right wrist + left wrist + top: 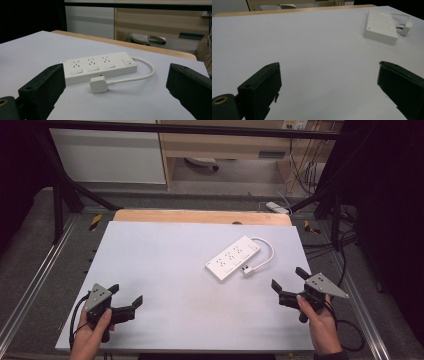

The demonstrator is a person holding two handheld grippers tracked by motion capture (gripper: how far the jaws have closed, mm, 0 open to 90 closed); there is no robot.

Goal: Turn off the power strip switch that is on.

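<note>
Spanning most of the high view, the white counter [165, 270] carried a white power strip [233, 257] on its right half, lying slantwise toward the far right corner. The strip showed three sockets and a switch, and its short cable [269, 251] looped round to a white plug [247, 270] that rested on the counter just beside the strip's near side. The left gripper [126, 296] hovered over the near left corner, well apart from the strip, jaws spread wide and holding nothing. The right gripper [288, 279] hung near the plug, its jaws likewise wide apart and empty, pointing at the strip.
</note>
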